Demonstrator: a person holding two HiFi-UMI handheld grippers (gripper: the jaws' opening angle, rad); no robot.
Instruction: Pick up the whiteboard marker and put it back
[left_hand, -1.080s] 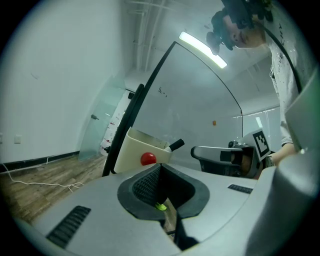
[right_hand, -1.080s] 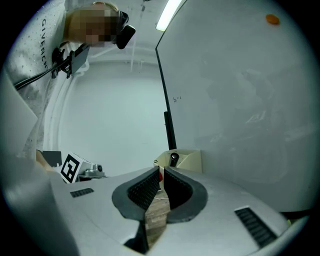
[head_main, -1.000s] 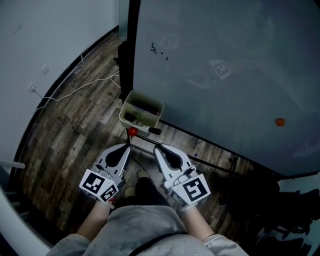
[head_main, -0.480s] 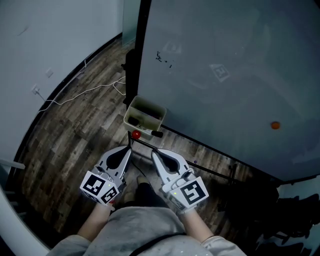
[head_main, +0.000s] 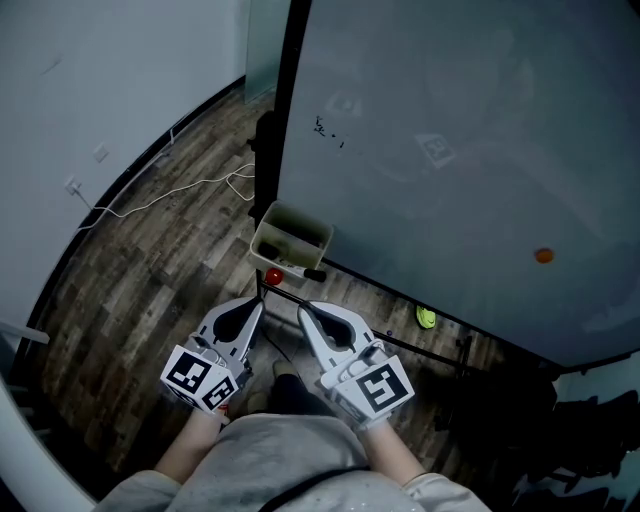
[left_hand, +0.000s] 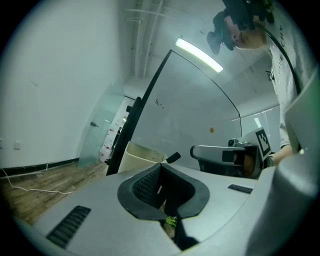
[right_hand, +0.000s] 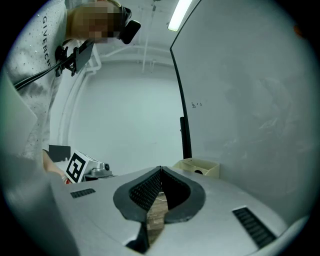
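Holding both tools level and side by side, the person faces a grey whiteboard (head_main: 450, 150) with the left gripper (head_main: 257, 299) and the right gripper (head_main: 300, 307) just apart from each other. Each gripper's own view shows its dark ribbed pads meeting at the tips, so both are fully closed and grip nothing; only wooden floor (head_main: 150, 270) shows through the gap lower down. Just ahead of the two sets of tips, fixed at the whiteboard's lower corner beside a black upright post (head_main: 290, 100), sits a beige tray (head_main: 262, 232). The whiteboard marker (head_main: 308, 272) lies along the tray's near edge, its black cap jutting out on the side of the right gripper, clear of both grippers. A red round thing (head_main: 272, 275) sits at that same edge, directly beyond the left gripper's tips. Further off to the right gripper's side, a small green thing (head_main: 427, 318) lies on the floor at the foot of the board, and an orange dot (head_main: 543, 256) sticks to the board's face well beyond it. A white cable (head_main: 170, 195) trails over the floor far out past the left gripper.
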